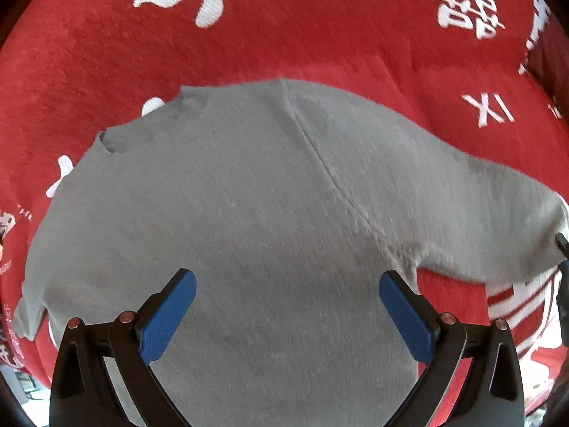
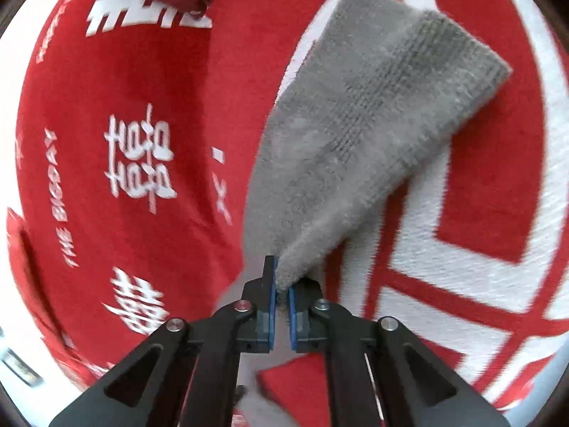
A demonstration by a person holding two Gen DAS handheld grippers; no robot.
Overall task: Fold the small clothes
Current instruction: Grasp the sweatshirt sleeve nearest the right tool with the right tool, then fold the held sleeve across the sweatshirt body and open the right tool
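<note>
Right wrist: right gripper (image 2: 282, 284) pinching grey sweater (image 2: 359, 135), blanket (image 2: 106, 106) reads "THE BIGDAY", left gripper (image 1: 287, 295) wide.

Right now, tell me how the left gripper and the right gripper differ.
The left gripper is spread wide open; the right gripper is shut. The left holds nothing and hovers over the grey sweater; the right pinches the sweater's sleeve. Both have blue pads on black fingers over the red blanket.
</note>
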